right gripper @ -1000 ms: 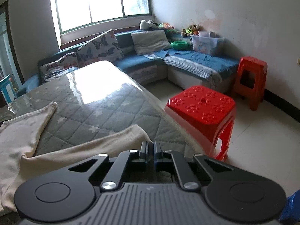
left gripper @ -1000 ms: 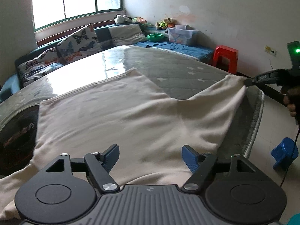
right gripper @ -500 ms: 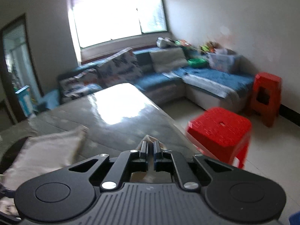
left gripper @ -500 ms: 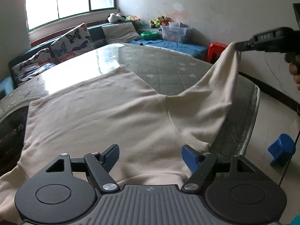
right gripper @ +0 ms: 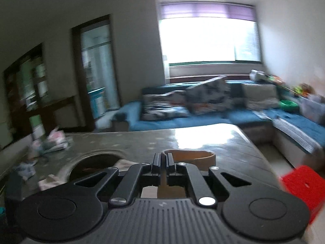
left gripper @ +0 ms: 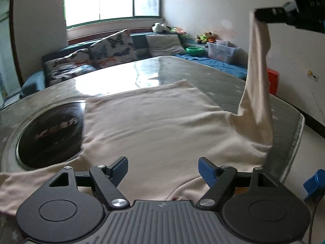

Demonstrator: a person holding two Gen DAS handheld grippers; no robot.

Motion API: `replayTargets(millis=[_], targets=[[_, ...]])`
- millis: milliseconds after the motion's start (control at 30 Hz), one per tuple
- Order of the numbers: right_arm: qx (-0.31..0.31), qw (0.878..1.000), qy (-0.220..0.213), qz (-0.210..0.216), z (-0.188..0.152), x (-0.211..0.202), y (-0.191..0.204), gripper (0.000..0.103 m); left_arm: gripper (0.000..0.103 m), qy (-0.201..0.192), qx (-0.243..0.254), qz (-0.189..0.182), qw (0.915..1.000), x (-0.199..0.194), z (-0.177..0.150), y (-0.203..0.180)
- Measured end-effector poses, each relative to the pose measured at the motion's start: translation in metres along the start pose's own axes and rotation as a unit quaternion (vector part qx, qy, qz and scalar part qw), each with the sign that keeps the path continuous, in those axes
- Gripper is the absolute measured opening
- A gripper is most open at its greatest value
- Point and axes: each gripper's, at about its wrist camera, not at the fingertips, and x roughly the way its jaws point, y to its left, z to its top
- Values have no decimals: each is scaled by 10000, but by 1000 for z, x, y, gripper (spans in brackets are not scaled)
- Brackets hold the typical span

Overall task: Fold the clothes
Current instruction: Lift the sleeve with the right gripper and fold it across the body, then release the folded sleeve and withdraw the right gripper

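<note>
A cream long-sleeved top (left gripper: 154, 122) lies spread flat on the grey quilted table (left gripper: 213, 75). My left gripper (left gripper: 163, 168) is open and empty, low over the top's near edge by the neckline. My right gripper (right gripper: 163, 159) is shut on the cuff of the right sleeve (right gripper: 193, 156). In the left wrist view that gripper (left gripper: 258, 17) holds the sleeve (left gripper: 258, 71) high above the table's right edge, so the sleeve hangs nearly upright.
A dark round inset (left gripper: 48, 134) sits in the table at the left. A blue sofa with cushions (left gripper: 105, 55) runs along the far wall. Red stools (right gripper: 302, 185) and a blue stool (left gripper: 314, 181) stand on the floor to the right. Crumpled clothes (right gripper: 50, 142) lie at the table's far left.
My right gripper has lifted the sleeve cuff from table height to high above the right edge and swung to the left. The left gripper has stayed open over the near edge.
</note>
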Motion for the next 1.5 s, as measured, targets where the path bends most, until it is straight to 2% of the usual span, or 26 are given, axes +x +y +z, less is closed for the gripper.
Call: replayTargets(millis=[167,333,467,633,767,867,967,1133,1200,1267,1367,1500], targets=[[-382,9974,171,581,8,22,48,4,79,21,-199,138,9997,-8,-11,15],[-763,9897,342,1159,15,44,96,5,79,84,-331,220,9992,-11,-18,24],[-866,9865,426,1320,11,52,109,8,79,114,-375,236,9990,-10,-20,28],[-991,9882,433,1087,8,43,90,9,79,78,-419,169,9989,-11,-17,30],[-1103,9891,720,658,-1,41,61,12,77,111,-541,195,9983,-5,-12,34],[-1108,9873,1054,422,-11,42,40,14,71,136,-632,215,9977,-1,-8,37],[-1143,9836,1372,268,-29,44,25,15,58,164,-717,239,9970,3,-4,40],[-1071,9778,1763,373,-63,49,17,15,45,235,-781,347,9961,8,-4,45],[-1114,9758,1826,447,-72,49,16,15,31,242,-736,403,9962,9,-4,45],[-1172,9737,1891,493,-79,51,17,15,24,261,-678,484,9962,9,-4,45],[-1306,9704,1979,462,-84,53,17,15,20,276,-655,513,9962,7,-4,47],[-1332,9722,1871,466,-73,53,15,16,21,287,-671,510,9960,6,-3,49]])
